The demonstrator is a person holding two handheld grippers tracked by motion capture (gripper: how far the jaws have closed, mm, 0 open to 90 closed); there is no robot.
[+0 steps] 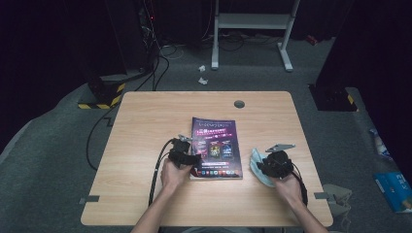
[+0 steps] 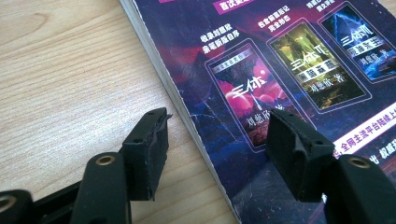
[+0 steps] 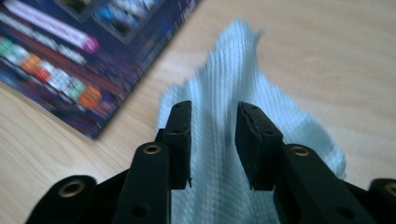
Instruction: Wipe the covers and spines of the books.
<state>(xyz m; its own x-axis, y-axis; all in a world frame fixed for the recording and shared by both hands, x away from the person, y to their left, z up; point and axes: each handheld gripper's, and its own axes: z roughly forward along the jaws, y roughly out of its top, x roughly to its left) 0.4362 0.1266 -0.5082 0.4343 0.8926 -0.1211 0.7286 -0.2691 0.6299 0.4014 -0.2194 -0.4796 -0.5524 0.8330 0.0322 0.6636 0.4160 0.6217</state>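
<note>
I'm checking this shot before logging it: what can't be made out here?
- High view: book cover print too small; right claw and hand cover part of the cloth.
- Left gripper view: frame edges crop the book.
- Right gripper view: blurred cloth; contact unclear.

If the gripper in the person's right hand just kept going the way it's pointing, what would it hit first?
Probably the light blue cloth. The right gripper has its open jaws straddling a raised fold of it, so pushing on would likely drive into that fold first, then the wooden table. The depth is hard to judge.

Book (image 2: 280, 93) cover cut off by frame edges, blue cloth (image 3: 224, 93) blurred, its lower part behind jaws
</note>
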